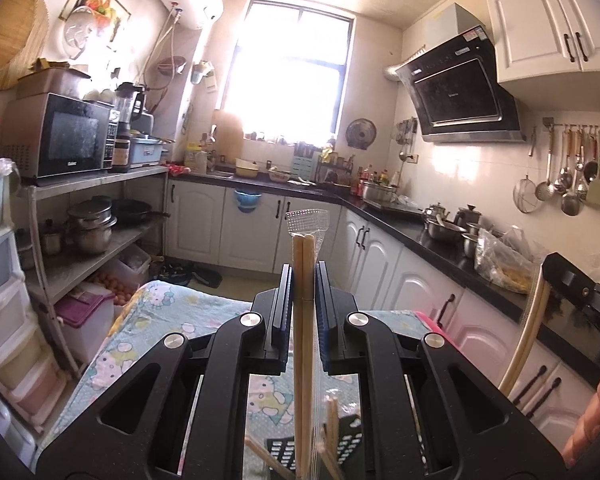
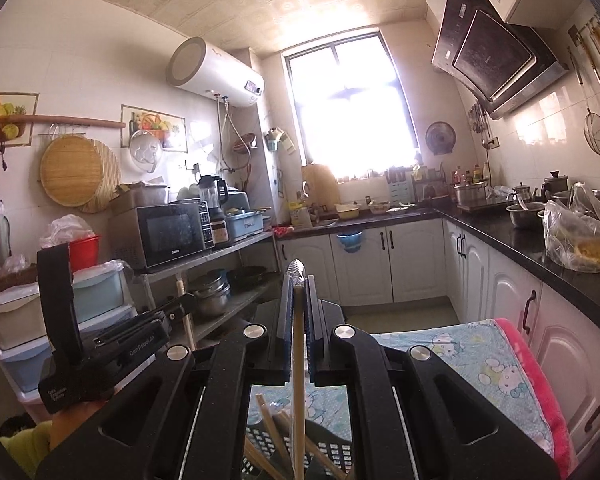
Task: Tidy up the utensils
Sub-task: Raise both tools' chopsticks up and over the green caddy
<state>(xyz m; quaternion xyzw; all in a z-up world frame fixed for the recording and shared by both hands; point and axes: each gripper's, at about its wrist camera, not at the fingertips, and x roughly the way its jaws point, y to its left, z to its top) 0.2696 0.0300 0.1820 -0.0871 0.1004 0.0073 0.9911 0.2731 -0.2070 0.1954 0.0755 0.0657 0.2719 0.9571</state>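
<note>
The left tongs (image 1: pixel 304 280) are clamped on a pair of pale wooden chopsticks in a clear plastic sleeve (image 1: pixel 302 264), which stands upright between the 2 black fingers with blue pads; the sleeve's crimped top rises above the fingertips. The right tongs (image 2: pixel 299 292) are clamped on a second sleeved pair of wooden chopsticks (image 2: pixel 298 344), held upright too, its sleeve tip poking just past the fingers.

Both pairs run down toward a black slotted plastic utensil basket (image 2: pixel 332 450), where several more loose wooden chopsticks (image 2: pixel 269 420) lean at angles. The basket sits on a light blue cartoon-cat cloth (image 2: pixel 472 354) with a pink edge, spread over the counter beneath the tongs.

In the left wrist view the right tongs and their chopsticks show at the right margin (image 1: pixel 526 336). In the right wrist view the left device's black body (image 2: pixel 100 340) is at the left. Behind are white kitchen cabinets (image 1: pixel 248 224) and a bright window (image 2: pixel 352 104).
</note>
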